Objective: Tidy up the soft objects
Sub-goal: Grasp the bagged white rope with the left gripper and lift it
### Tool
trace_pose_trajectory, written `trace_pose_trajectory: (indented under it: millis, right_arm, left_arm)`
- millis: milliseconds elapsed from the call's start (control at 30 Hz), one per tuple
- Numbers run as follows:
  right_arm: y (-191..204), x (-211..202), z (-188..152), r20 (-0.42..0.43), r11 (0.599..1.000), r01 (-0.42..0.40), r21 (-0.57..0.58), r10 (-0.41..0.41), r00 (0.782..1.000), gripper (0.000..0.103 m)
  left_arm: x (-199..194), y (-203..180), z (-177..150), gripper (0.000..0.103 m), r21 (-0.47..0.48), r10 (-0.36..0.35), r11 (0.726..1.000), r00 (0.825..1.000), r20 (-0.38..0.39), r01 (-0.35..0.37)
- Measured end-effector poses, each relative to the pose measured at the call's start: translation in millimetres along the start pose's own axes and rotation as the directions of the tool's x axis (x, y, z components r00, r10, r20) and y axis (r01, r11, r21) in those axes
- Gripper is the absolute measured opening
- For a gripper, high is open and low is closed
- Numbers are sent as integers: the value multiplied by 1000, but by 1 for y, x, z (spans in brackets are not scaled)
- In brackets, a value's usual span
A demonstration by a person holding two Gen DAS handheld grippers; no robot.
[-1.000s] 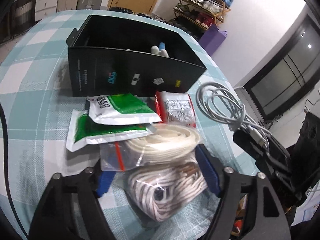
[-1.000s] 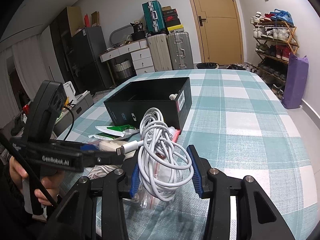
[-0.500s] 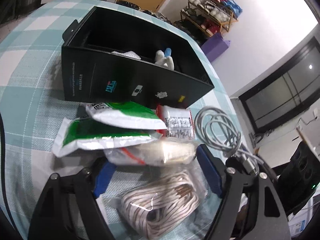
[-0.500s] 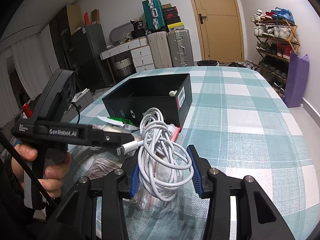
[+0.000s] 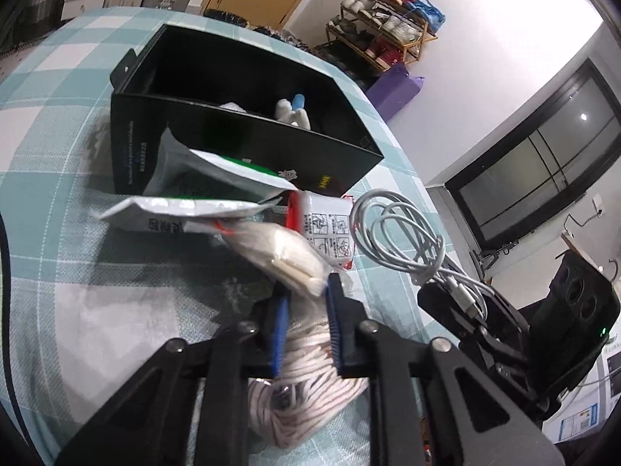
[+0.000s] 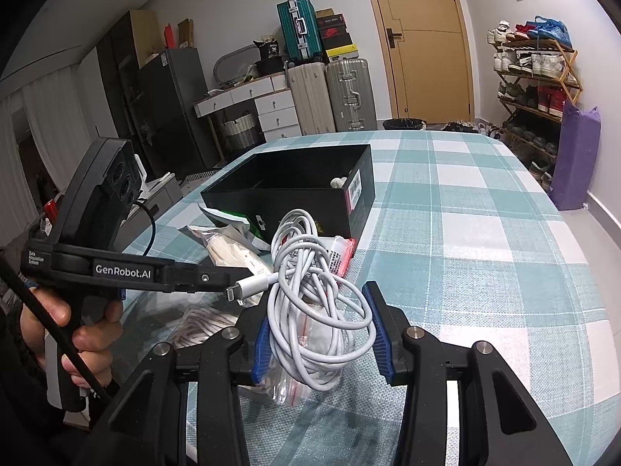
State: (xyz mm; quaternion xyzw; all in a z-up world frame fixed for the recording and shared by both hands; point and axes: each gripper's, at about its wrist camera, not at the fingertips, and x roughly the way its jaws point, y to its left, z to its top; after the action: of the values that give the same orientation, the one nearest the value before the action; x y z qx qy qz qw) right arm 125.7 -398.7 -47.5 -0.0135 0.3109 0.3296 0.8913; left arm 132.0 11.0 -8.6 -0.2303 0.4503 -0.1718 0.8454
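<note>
Soft objects lie heaped on the checked table (image 6: 485, 233) just in front of the black box (image 5: 248, 143), the likely place for them since a few small things already sit inside it: two green-and-white pouches (image 5: 202, 190) lean against the box's front wall, a red-edged packet (image 5: 330, 225) lies beside them, and two clear bags of pale cord sit nearest the cameras. The left gripper (image 5: 306, 322) reaches down into this heap, and its jaws have just been closing; they now pinch the near end of the upper cord bag (image 5: 283, 248), which rises tilted out of the blue pads with the pouches riding on its far end, so the lift seems to be dragging its neighbours along. The second cord bag (image 5: 306, 392) lies under that gripper, not held. The right gripper (image 6: 322, 334) stands off to the side, probably parked so the left has room to work, with its load kept out of the heap: its jaws are part-way closed around a loose coil of white charging cable (image 6: 310, 291), the loops hanging between the pads and spilling above them, the plug (image 6: 248, 285) poking out toward the left gripper's side. A hand (image 6: 70, 330) grips the left tool's handle
</note>
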Motion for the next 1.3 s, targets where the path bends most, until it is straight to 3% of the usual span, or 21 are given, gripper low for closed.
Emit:
trace_pose_trajectory:
  millis: [300,767,1300]
  right_arm:
    - [5,-6,3,22,1000,-2,-13,2,1000,42]
    - [17,-18,15,69,999,-10,-39,12,998,42]
    - [21,-17,18,64,999,-8,-49,11,998,42]
  left_arm:
    - [-25,-5,-14,12,49,-6,999,1000,29,4]
    - [-63,-15,-12,9,96,13,995,993,119,-24]
    - [-68,-12,-23,0,106,-34,994,993,117,22]
